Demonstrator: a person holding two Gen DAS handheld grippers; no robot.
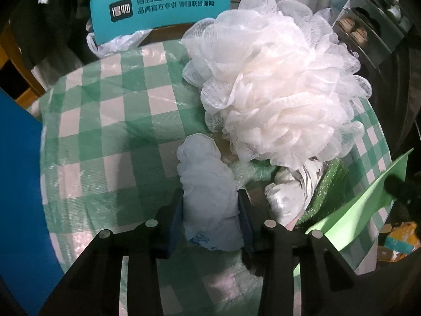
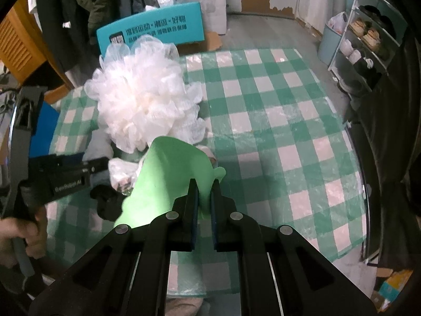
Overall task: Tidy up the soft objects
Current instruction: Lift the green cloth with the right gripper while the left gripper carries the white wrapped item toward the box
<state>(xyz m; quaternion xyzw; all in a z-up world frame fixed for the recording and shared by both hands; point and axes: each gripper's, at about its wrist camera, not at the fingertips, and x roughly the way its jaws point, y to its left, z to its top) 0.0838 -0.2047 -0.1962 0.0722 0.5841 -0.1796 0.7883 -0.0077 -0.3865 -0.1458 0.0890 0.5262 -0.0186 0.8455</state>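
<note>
On the tabletop (image 2: 276, 121), the mesh bath puff (image 1: 276, 92) sits toward the far side, in front of the printed box (image 1: 160, 8). Just nearer lies a pile of soft items (image 1: 297, 184). A crumpled plastic bag (image 1: 208, 194) lies left of that pile, between the left gripper's (image 1: 210, 210) fingers. A flexible sheet (image 2: 173, 179) stands right of the pile, between the right gripper's (image 2: 204, 192) fingers.

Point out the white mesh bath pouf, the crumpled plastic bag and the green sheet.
white mesh bath pouf (image 1: 276, 92): left wrist view, centre ruffles.
crumpled plastic bag (image 1: 208, 192): left wrist view, its middle.
green sheet (image 2: 168, 173): right wrist view, flat middle.
</note>
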